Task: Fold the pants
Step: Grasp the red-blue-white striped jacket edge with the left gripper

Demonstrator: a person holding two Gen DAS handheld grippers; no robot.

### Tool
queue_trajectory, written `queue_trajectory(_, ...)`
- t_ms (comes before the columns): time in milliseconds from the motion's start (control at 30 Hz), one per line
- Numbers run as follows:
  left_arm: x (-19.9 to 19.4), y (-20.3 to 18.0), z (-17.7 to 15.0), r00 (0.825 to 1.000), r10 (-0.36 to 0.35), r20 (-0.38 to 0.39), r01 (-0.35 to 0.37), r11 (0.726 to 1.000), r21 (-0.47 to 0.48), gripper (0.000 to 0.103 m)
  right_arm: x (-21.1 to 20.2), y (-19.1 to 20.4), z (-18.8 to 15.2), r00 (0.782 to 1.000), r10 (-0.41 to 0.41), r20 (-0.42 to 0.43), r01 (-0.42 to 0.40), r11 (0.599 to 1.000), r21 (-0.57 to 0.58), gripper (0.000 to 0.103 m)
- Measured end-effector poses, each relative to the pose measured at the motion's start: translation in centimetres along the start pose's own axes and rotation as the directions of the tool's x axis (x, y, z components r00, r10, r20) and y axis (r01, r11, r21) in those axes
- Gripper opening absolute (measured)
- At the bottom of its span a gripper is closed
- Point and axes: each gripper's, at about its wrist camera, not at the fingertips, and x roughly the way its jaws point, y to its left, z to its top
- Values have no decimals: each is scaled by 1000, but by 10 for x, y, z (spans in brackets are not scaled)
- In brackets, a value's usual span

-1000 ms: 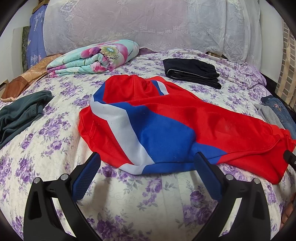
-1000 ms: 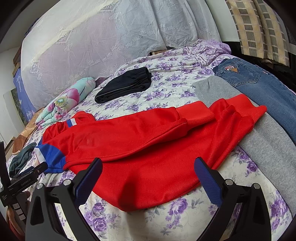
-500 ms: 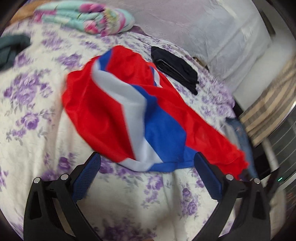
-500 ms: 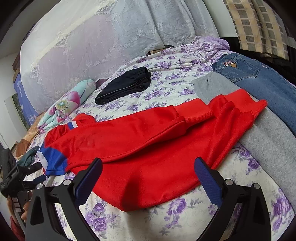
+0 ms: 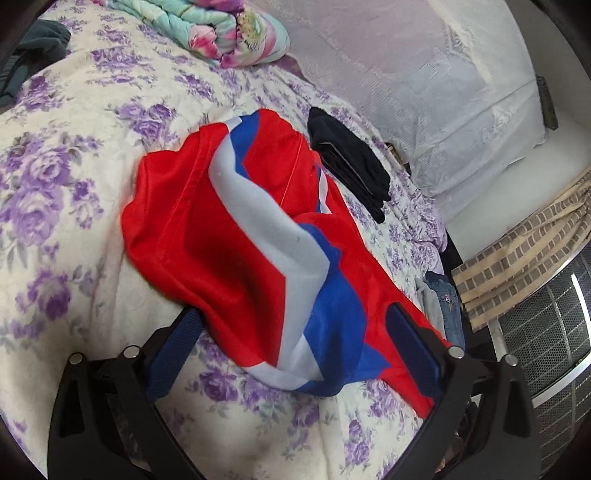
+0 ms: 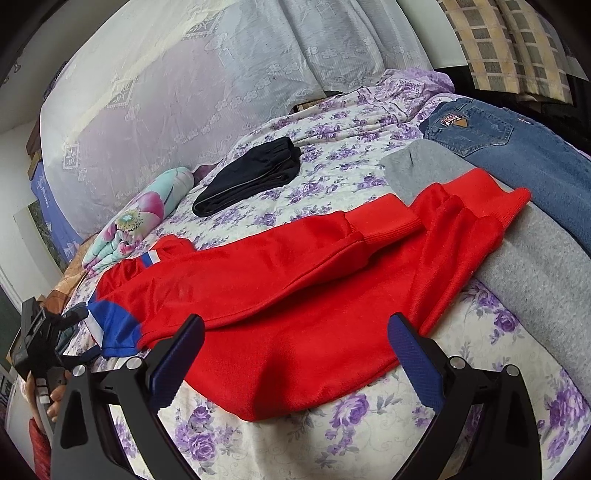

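Red pants with a blue and white stripe (image 5: 258, 251) lie spread across the floral bed; in the right wrist view the red legs (image 6: 295, 288) run to the cuffs at the right. My left gripper (image 5: 295, 347) is open, its jaws either side of the waist end's near edge. My right gripper (image 6: 295, 354) is open, its jaws straddling the near edge of the legs. The left gripper also shows in the right wrist view (image 6: 48, 332) at the far left.
Folded black pants (image 5: 351, 162) (image 6: 251, 177) lie behind the red ones. A folded floral blanket (image 5: 221, 33) sits near the head. Grey pants (image 6: 517, 258) and jeans (image 6: 517, 147) lie at the right. A dark green garment (image 5: 33, 48) is at the left.
My left gripper has tilted and moved in toward the waist end, so the fabric now lies between its jaws. My right gripper has stayed nearly still.
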Motion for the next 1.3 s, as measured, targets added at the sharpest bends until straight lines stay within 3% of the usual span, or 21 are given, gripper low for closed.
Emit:
queue_trajectory(233, -21, 11, -7, 999, -32, -7, 32, 998, -52, 90, 0, -2, 1, 1000, 12, 1, -12, 1000, 17, 100)
queue_trajectory(333, -12, 14, 0, 1000, 20, 13, -18, 992, -122, 90, 0, -2, 1, 1000, 13, 1, -13, 1000, 17, 100)
queue_trajectory(500, 1, 2, 5, 985, 144, 93, -134, 985, -113, 90, 1, -3, 0, 1000, 17, -4, -17, 1000, 25, 100)
queue_trajectory(600, -4, 6, 8, 987, 101, 127, -85, 988, -129, 89, 0, -5, -1, 1000, 27, -5, -27, 999, 35, 100)
queue_trajectory(633, -6, 7, 12, 986, 82, 143, -64, 990, -128, 86, 1, -6, -1, 1000, 30, -5, -29, 999, 39, 100)
queue_trajectory(733, -1, 11, 25, 985, 105, 137, -95, 992, -82, 58, 1, -8, -1, 999, 40, -5, -40, 998, 50, 100)
queue_trajectory(767, 2, 13, 27, 988, 91, 124, -82, 994, -76, 42, 1, -8, -1, 999, 43, -4, -43, 998, 55, 100)
queue_trajectory(800, 7, 16, 29, 992, 77, 97, -69, 994, -80, 37, 1, -9, 0, 999, 46, -3, -46, 997, 59, 100)
queue_trajectory(967, 1, 19, 27, 994, 40, 100, -34, 998, -59, 25, -1, -12, -1, 998, 59, 6, -59, 995, 80, 100)
queue_trajectory(1300, -72, 2, 18, 992, 16, 123, -23, 998, 54, 22, -1, -20, 0, 997, 80, 17, -82, 989, 124, 100)
